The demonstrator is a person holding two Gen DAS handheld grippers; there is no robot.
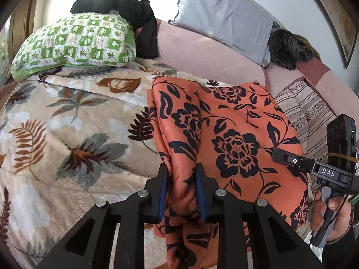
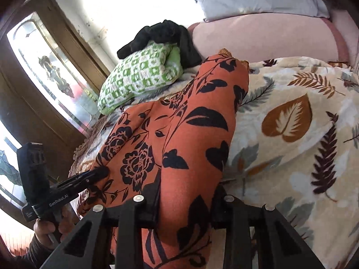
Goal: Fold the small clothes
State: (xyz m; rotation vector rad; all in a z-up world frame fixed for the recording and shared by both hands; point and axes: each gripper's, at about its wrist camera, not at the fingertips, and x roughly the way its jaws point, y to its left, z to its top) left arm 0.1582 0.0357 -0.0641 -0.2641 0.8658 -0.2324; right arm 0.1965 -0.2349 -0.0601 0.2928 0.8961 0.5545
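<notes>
An orange cloth with a black flower print [image 1: 226, 130] lies stretched over the leaf-print blanket [image 1: 67, 116] on the bed. My left gripper [image 1: 182, 170] is shut on a bunched near edge of the cloth. My right gripper [image 1: 278, 154] reaches in from the right and grips another edge. In the right wrist view the cloth [image 2: 179, 134] fills the middle and passes between my right gripper's [image 2: 188, 188] fingers, which are shut on it. My left gripper [image 2: 101, 171] shows at the left, holding the cloth's other end.
A green checked pillow [image 1: 74, 42] with a black garment [image 1: 134, 15] on it lies at the head of the bed. A grey pillow [image 1: 224, 15] and a dark furry item [image 1: 287, 47] rest on the pink bolster [image 1: 202, 58]. A wooden glass door [image 2: 44, 78] stands at the left.
</notes>
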